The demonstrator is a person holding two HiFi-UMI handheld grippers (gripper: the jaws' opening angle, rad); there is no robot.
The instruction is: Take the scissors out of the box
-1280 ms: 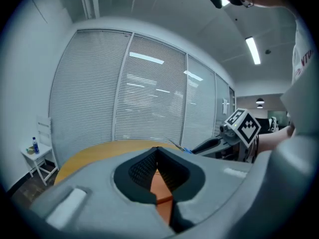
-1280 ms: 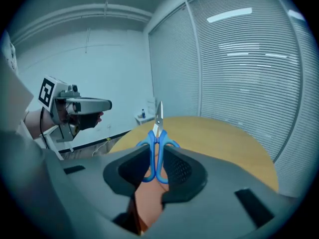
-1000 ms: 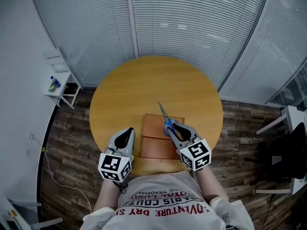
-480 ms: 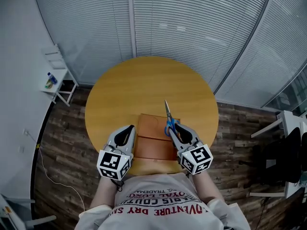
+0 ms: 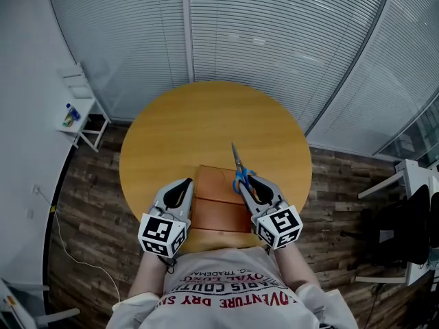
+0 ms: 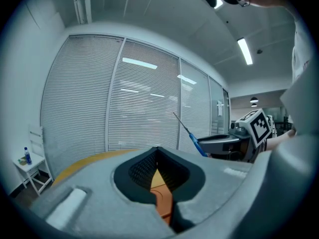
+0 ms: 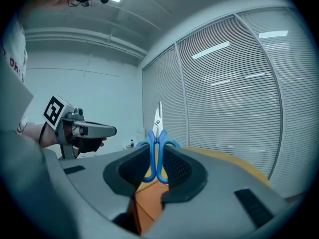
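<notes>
Scissors [image 7: 157, 135] held by their blue handle loops in the right hand-held gripper [image 5: 247, 181]
The right gripper view shows its jaws part-open and pressing on both loops, blades tilted up; only the head view places them over the far right corner of the brown box [image 5: 218, 210] on the round worktop [image 5: 185, 129]. The left hand-held gripper [image 6: 156, 150] has its tips together, empty, by the box's left edge

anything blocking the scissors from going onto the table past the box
Nothing visible does. The right claw is shut on the scissors over the far edge of the box, and the table beyond is bare wood. The left claw sits left of the box, out of that path.
</notes>
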